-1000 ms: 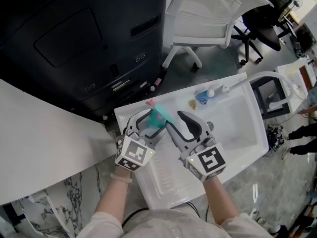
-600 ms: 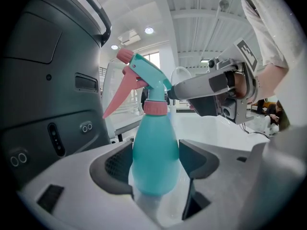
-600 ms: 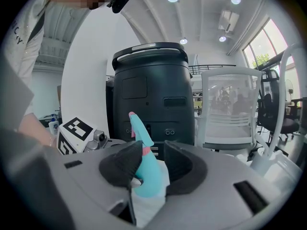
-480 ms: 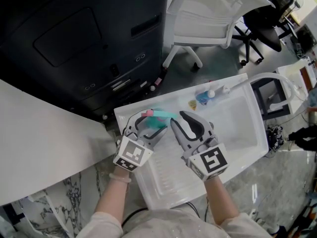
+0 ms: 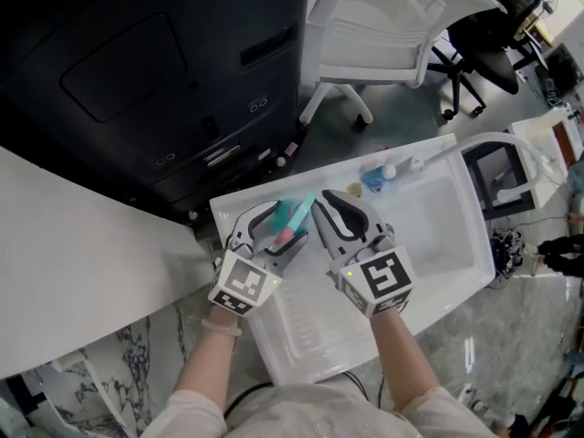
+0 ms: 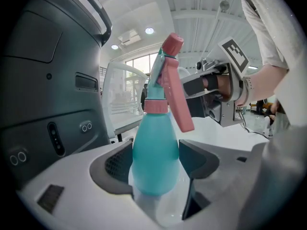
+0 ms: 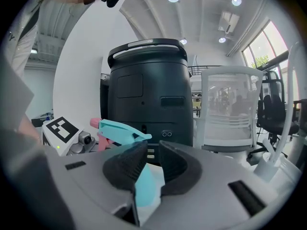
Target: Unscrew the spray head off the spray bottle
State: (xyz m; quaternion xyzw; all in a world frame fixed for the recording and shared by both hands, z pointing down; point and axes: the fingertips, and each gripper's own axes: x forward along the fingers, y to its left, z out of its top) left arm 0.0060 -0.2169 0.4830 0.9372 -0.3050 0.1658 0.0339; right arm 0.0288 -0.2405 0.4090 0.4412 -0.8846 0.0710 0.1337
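– Checking our left gripper (image 6: 155,147) first: what do we have in it?
– We have the bottle (image 6: 154,169). Both pads press on its teal body, one on each side, and the bottle stands upright between them in the left gripper view.
– And the head (image 6: 165,66)?
– We see it seated on the neck, with the pink collar (image 6: 156,106) snug on the bottle's shoulder. The pink trigger (image 6: 181,104) hangs down on the side toward our right gripper (image 7: 153,146).
– Where do we hold the bottle?
– From the head view we hold it over the near left part of the white bench (image 5: 438,235), tilted, with its top leaning toward the right gripper. It sits between the two grippers, just clear of the bench surface as far as we can tell.
– Do we have the right gripper on the head yet?
– Not that we can see. Its jaws are drawn almost together, with only a thin slit between the pads, and nothing is pinched there. In the right gripper view the head shows past the left pad, its nozzle pointing right, and a patch of teal body shows low through the slit, behind the jaws.
– So how close are the two grippers?
– We have them just beside each other, the right one's tips next to the bottle's top. Beyond the bench we see a dark cabinet (image 5: 137,80) and a white chair (image 5: 383,26).
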